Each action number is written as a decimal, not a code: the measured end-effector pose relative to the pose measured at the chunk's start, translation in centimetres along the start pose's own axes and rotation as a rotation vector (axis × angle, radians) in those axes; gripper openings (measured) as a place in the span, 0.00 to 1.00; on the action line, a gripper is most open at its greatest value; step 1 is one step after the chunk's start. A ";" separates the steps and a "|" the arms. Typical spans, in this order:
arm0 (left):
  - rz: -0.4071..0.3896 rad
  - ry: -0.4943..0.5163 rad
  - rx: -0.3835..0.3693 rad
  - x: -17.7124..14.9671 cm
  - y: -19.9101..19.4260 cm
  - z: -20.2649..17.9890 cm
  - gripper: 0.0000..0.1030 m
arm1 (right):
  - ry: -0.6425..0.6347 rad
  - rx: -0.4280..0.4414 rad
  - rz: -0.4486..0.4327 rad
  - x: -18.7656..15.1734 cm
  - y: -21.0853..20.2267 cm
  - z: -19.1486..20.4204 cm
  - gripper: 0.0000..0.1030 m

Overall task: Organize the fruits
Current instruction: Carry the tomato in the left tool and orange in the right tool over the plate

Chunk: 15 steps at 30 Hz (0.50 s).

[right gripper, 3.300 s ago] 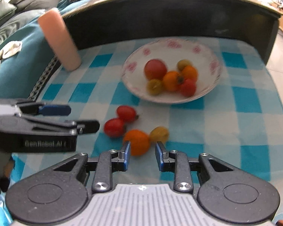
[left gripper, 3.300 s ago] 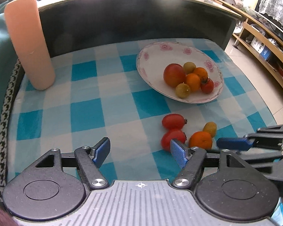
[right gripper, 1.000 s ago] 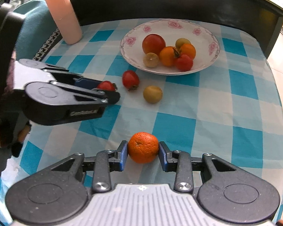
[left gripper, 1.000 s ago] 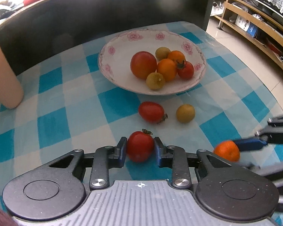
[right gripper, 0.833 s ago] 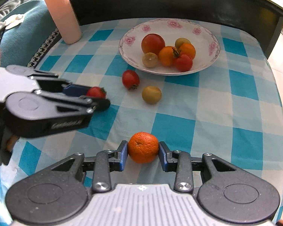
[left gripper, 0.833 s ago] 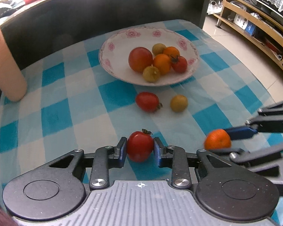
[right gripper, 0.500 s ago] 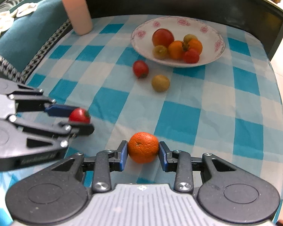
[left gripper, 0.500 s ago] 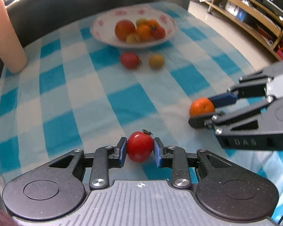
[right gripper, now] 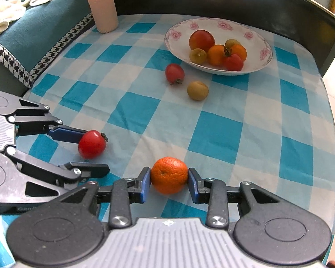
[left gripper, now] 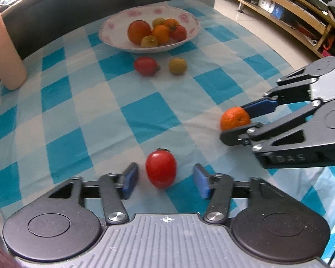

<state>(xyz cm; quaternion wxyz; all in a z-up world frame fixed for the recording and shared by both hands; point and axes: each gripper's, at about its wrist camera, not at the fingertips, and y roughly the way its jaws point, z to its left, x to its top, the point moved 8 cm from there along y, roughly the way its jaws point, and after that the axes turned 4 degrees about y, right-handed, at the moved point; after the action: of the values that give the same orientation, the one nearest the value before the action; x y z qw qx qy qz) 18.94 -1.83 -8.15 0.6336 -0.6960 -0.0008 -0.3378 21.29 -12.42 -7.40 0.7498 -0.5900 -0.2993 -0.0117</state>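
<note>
The left gripper tips down over the near edge of the checked table, its jaws opening to let go of the red tomato, which sits loose between them. Just beside it, the right gripper tips down too and pinches the orange tight, maybe to sort it. The fruit plate waits by the far edge

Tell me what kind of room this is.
Probably a home living room: a table under a blue checked cloth, a teal cushioned sofa beside it, and low wooden shelving holding household items.
</note>
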 end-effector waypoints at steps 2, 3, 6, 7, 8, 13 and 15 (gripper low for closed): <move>-0.003 -0.012 -0.003 0.0 -0.2 0.3 0.66 | -0.002 -0.001 -0.003 0.0 -0.1 -0.2 0.50; -0.004 -0.016 -0.003 0.0 -0.2 0.5 0.66 | -0.004 -0.005 -0.003 0.0 -0.2 -0.3 0.51; 0.005 -0.018 -0.003 -0.4 -0.1 0.6 0.66 | -0.002 -0.002 -0.006 0.0 -0.3 -0.6 0.56; 0.004 -0.017 -0.005 -0.5 -0.1 0.6 0.67 | -0.004 0.002 -0.007 0.0 -0.3 -0.6 0.56; 0.001 -0.014 -0.006 -0.5 -0.1 0.6 0.67 | -0.006 0.003 -0.008 0.0 -0.3 -0.6 0.56; -0.003 -0.013 -0.010 -0.3 0.0 0.5 0.67 | -0.015 0.003 -0.003 0.0 0.1 -0.5 0.58; -0.007 -0.011 -0.017 -0.3 -0.1 0.4 0.62 | -0.015 0.009 -0.005 0.0 0.0 -0.4 0.58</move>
<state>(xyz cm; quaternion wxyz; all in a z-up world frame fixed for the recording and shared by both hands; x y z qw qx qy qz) 18.85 -1.37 -8.21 0.6265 -0.7033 -0.0038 -0.3360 21.44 -12.76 -7.44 0.7502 -0.5857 -0.3067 -0.0077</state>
